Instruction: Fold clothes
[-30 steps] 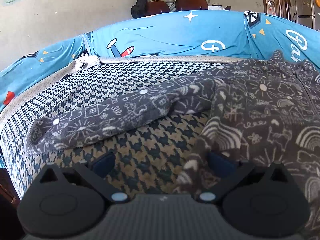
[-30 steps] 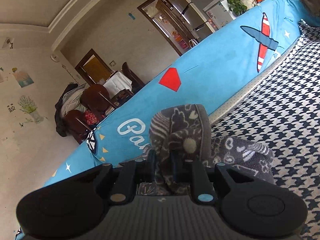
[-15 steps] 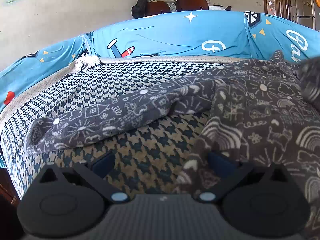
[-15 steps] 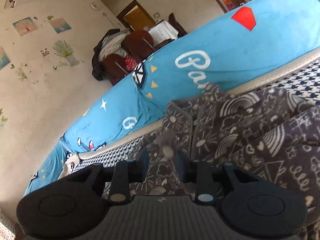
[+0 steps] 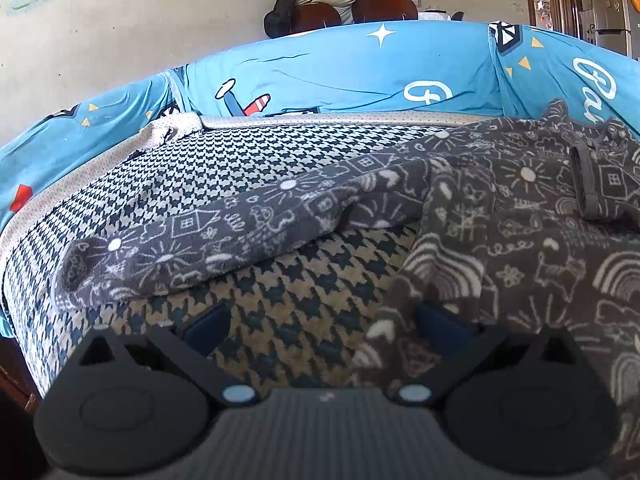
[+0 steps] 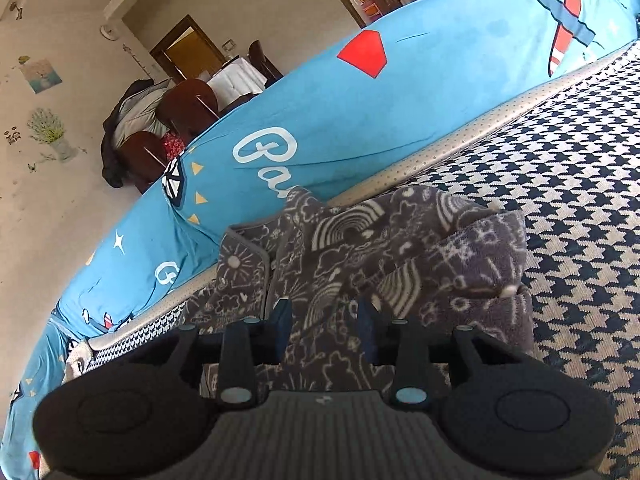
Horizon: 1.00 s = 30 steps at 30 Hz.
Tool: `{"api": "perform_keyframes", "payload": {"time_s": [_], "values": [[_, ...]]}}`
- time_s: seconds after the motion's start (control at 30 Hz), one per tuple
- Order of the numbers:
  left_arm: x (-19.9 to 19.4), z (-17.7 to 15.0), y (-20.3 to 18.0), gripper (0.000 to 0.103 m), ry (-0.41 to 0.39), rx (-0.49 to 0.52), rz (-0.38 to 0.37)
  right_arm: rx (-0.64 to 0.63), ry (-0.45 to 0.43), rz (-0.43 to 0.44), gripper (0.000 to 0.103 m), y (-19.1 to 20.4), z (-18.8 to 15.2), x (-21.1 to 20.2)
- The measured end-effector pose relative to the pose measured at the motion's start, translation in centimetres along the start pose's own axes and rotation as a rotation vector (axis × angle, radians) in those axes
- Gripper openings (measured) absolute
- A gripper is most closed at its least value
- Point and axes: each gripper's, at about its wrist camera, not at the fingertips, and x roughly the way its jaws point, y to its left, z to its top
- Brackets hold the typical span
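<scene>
Grey garment: soft fleecy cloth, matt, fuzzy nap, printed with white doodle lines; cuff edge bound in smooth grey trim. Seat cover: woven cloth in houndstooth check, coarse, matt, with a pale dotted border strip. Blue cover behind: thin smooth cloth, slightly creased, faint sheen. Left gripper and right gripper: matt black plastic bodies, ribbed grey centre panel, dark blue rubbery-looking pads. Chairs: dark glossy wood. Wall: matt, scuffed.
</scene>
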Motion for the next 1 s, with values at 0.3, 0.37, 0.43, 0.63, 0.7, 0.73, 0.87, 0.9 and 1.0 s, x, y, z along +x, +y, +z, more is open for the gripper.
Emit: {"api": "perform_keyframes", "payload": {"time_s": [0.3, 0.37, 0.43, 0.63, 0.7, 0.73, 0.87, 0.9, 1.0], "values": [[0.1, 0.0, 0.2, 0.103, 0.002, -0.008, -0.006, -0.141, 0.105, 0.04, 0.038, 3.4, -3.5, 2.0], [0.1, 0.0, 0.2, 0.103, 0.001, -0.007, -0.005, -0.171, 0.123, 0.042, 0.039, 4.2, -4.3, 2.5], [0.1, -0.1, 0.1, 0.103, 0.0, -0.006, -0.004, -0.193, 0.143, 0.045, 0.042, 4.8, -5.1, 2.8], [0.0, -0.1, 0.1, 0.103, -0.002, -0.003, -0.002, -0.252, 0.172, 0.039, 0.043, 6.1, -6.7, 3.3], [0.0, -0.1, 0.1, 0.103, -0.002, -0.002, -0.001, -0.246, 0.168, 0.032, 0.043, 6.1, -6.8, 3.3], [0.0, -0.1, 0.0, 0.103, -0.003, -0.002, -0.001, -0.238, 0.163, 0.029, 0.043, 6.2, -6.8, 3.3], [0.0, -0.1, 0.0, 0.103, -0.004, 0.0, 0.001, -0.21, 0.131, 0.008, 0.044, 6.7, -6.7, 3.0], [0.0, -0.1, 0.0, 0.103, -0.004, 0.001, 0.001, -0.196, 0.119, -0.001, 0.044, 6.8, -6.6, 2.9], [0.0, -0.1, 0.0, 0.103, -0.006, 0.003, 0.002, -0.103, 0.092, -0.013, 0.044, 6.7, -5.9, 2.6]]}}
